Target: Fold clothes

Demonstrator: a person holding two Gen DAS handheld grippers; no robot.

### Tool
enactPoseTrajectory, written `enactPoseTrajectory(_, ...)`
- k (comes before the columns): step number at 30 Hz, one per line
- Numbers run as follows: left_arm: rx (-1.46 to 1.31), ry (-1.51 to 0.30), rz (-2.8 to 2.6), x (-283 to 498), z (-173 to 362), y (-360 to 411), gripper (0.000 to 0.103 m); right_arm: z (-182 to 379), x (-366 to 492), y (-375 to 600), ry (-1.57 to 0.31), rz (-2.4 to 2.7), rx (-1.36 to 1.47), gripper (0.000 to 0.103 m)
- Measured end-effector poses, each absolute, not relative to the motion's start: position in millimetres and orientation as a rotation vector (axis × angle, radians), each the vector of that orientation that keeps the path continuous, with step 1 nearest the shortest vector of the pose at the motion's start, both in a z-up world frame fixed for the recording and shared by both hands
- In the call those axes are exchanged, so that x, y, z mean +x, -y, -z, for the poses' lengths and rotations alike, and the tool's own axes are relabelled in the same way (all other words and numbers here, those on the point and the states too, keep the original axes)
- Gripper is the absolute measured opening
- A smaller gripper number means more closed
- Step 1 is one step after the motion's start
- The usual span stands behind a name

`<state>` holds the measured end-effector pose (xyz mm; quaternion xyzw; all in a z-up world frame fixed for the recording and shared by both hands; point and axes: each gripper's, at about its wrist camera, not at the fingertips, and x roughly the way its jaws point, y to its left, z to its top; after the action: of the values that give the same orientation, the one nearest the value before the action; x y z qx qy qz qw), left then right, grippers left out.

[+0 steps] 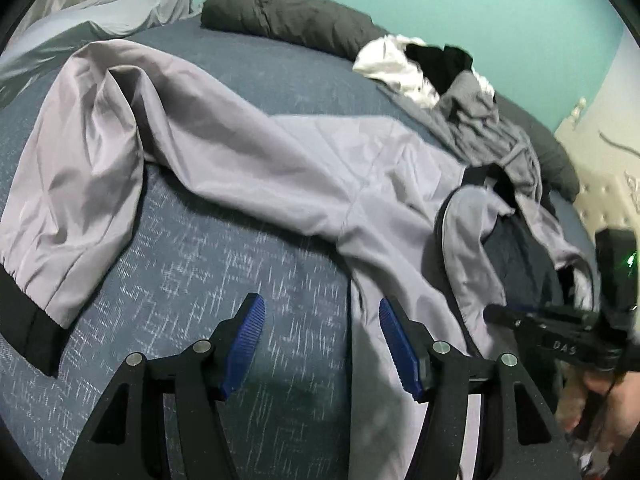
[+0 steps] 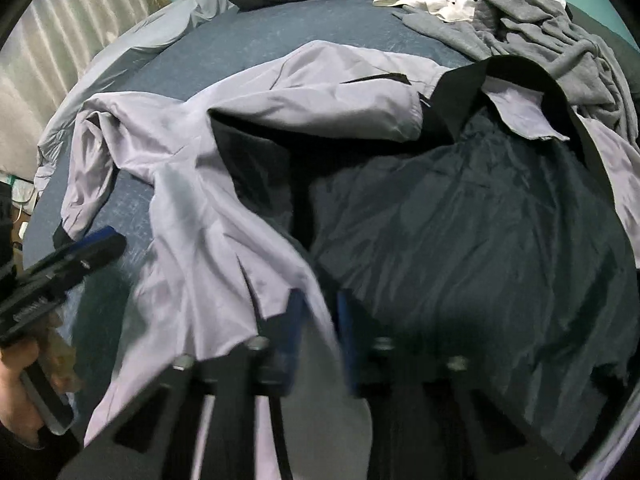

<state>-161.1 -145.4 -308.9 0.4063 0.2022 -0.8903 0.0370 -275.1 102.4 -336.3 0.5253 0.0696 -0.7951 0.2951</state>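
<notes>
A light grey jacket [image 1: 248, 152] with black cuffs and a dark lining [image 2: 460, 232] lies spread on the blue bed [image 1: 200, 280]. Its sleeve [image 1: 72, 184] stretches to the left. My left gripper [image 1: 322, 312] is open and empty, hovering over the bed just left of the jacket's front edge. My right gripper [image 2: 318, 312] is shut on the jacket's front edge, the grey fabric pinched between the blue pads. The right gripper also shows at the right in the left wrist view [image 1: 500, 314], and the left gripper at the left in the right wrist view [image 2: 100, 246].
A pile of clothes, grey [image 1: 480, 132], white [image 1: 396, 64] and black, lies at the far right of the bed. A dark rolled blanket [image 1: 280, 8] and a grey pillow [image 1: 120, 16] lie along the teal wall. A padded headboard [image 1: 600, 184] stands at right.
</notes>
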Motion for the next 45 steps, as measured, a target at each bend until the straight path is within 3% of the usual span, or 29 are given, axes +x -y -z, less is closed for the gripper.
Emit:
enactPoseTrajectory(3, 1.235, -0.627, 2.732, -163, 311, 147, 0.064, 342, -279, -125, -0.083, 2.186, 1.441, 0.004)
enactPoseTrajectory(8, 1.256, -0.634, 2.715, -163, 319, 149, 0.064, 355, -278, -166, -0.081, 2.317, 1.567, 0.001)
enactPoseTrajectory(15, 1.23, -0.606, 2.719, -163, 317, 151, 0.064, 293, -259, -133, -0.216, 2.349, 1.261, 0.004)
enactPoseTrajectory(25, 1.222, -0.632, 2.697, -159, 320, 166, 0.064, 332, -242, -31, -0.487, 2.275, 1.266, 0.02)
enactPoseTrajectory(27, 1.22, -0.64, 2.693, -158, 320, 168, 0.064, 338, -246, -24, -0.526, 2.303, 1.27, 0.031)
enactPoseTrajectory(30, 1.215, -0.643, 2.697, -157, 320, 168, 0.064, 346, -254, -15, -0.58, 2.324, 1.283, 0.034)
enactPoseTrajectory(31, 1.215, -0.642, 2.698, -157, 320, 168, 0.064, 348, -255, -18, -0.599, 2.332, 1.287, 0.032)
enactPoseTrajectory(33, 1.216, -0.641, 2.697, -156, 320, 167, 0.064, 346, -256, -25, -0.601, 2.365, 1.288, 0.012)
enactPoseTrajectory(35, 1.215, -0.644, 2.696, -156, 320, 167, 0.064, 339, -260, -36, -0.553, 2.42, 1.275, 0.0)
enactPoseTrajectory(39, 1.215, -0.638, 2.703, -156, 319, 164, 0.064, 312, -262, -68, -0.404, 2.47, 1.201, 0.0)
enactPoseTrajectory(45, 1.226, -0.618, 2.709, -157, 319, 156, 0.064, 294, -283, -155, -0.026, 2.569, 1.297, 0.0)
